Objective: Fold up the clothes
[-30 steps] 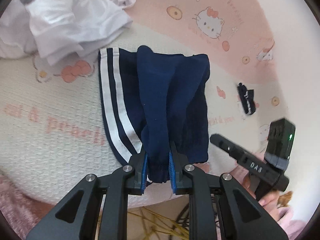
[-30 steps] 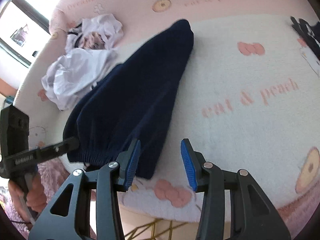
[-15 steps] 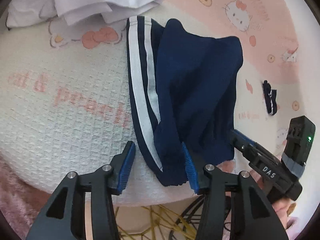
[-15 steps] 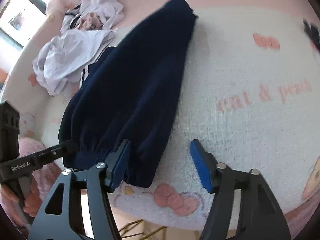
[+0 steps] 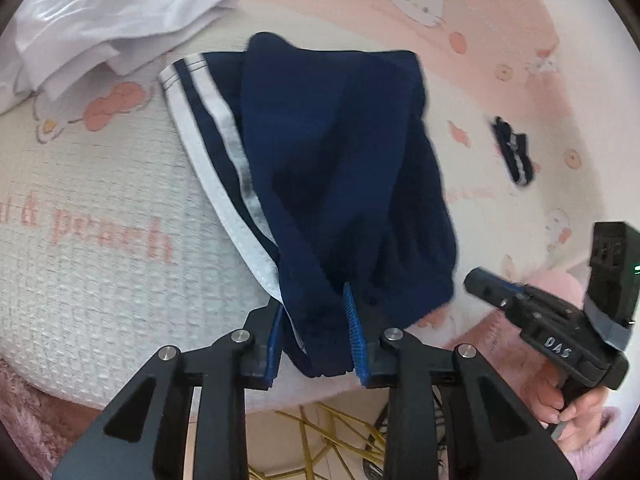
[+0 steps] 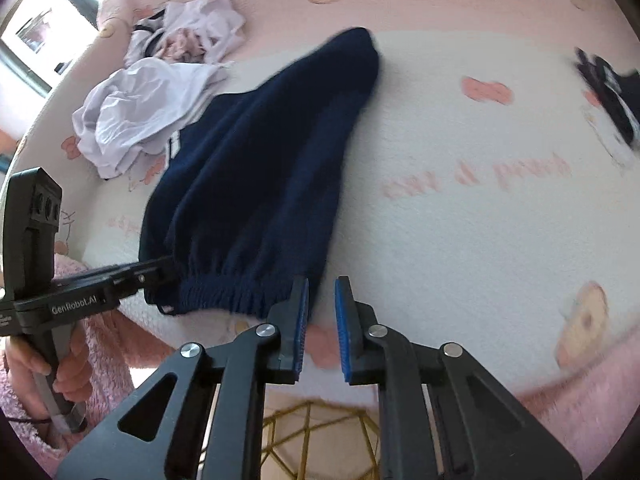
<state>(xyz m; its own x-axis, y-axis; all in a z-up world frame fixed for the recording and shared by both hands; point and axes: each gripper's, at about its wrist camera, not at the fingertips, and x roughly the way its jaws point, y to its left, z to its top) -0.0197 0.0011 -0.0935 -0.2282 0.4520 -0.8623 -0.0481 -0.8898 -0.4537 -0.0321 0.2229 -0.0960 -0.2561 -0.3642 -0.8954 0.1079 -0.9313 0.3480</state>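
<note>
Navy trousers (image 5: 336,168) with white side stripes lie folded on the white and pink blanket (image 5: 100,240). My left gripper (image 5: 314,332) is shut on the trousers' elastic waistband at the near edge. In the right wrist view the trousers (image 6: 260,184) lie left of centre. My right gripper (image 6: 320,324) sits just right of the waistband corner, jaws a narrow gap apart with nothing between them. The right gripper also shows in the left wrist view (image 5: 496,292), and the left gripper in the right wrist view (image 6: 160,270).
A crumpled white garment (image 5: 100,24) lies at the far left, also seen in the right wrist view (image 6: 148,112). A small dark striped item (image 5: 514,152) lies at the right. The blanket's front edge is just below the grippers, with gold wire legs (image 5: 320,440) underneath.
My left gripper, which had opened half a second ago, has closed again on the waistband. My right gripper's jaws have narrowed and shifted toward the waistband corner.
</note>
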